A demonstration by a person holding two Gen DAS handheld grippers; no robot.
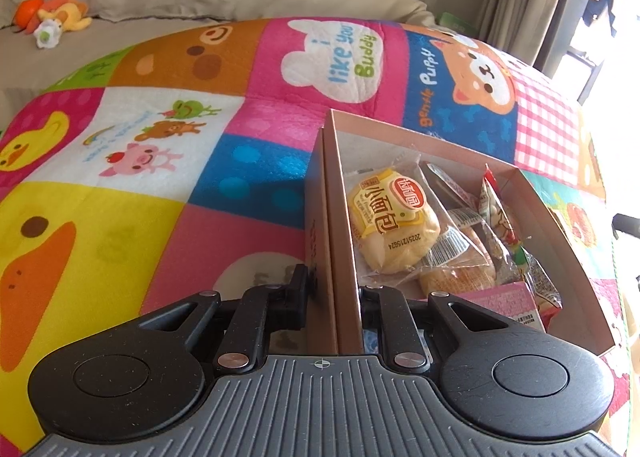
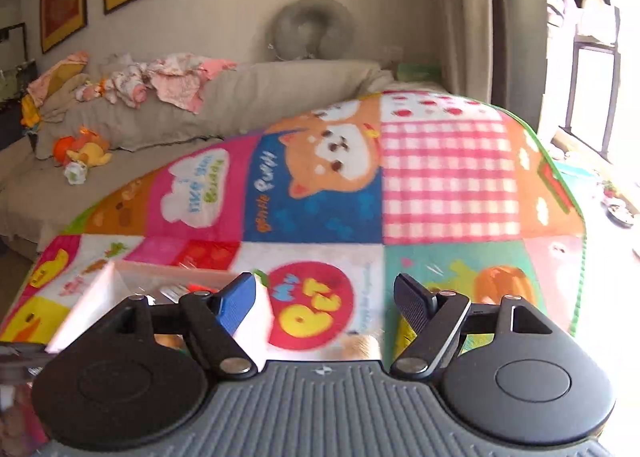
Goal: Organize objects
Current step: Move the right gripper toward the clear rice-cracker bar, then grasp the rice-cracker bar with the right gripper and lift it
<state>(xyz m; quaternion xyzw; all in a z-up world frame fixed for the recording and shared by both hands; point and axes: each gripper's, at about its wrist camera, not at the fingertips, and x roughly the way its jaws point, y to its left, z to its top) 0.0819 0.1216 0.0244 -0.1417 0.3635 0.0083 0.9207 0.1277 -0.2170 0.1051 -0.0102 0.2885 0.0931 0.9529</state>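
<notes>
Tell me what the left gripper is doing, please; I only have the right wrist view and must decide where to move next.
Observer: The left gripper is shut on the box wall, one finger outside it and one inside.
Operator: What is in that box?
Observer: Wrapped snacks; the clearest is a small bread bun in a yellow-printed packet.
Operator: Is there room inside?
Observer: The far end of the box floor is bare; the snacks lie toward the near end.
Operator: And my gripper?
Observer: The right gripper is open and holds nothing, above the patchwork mat.
</notes>
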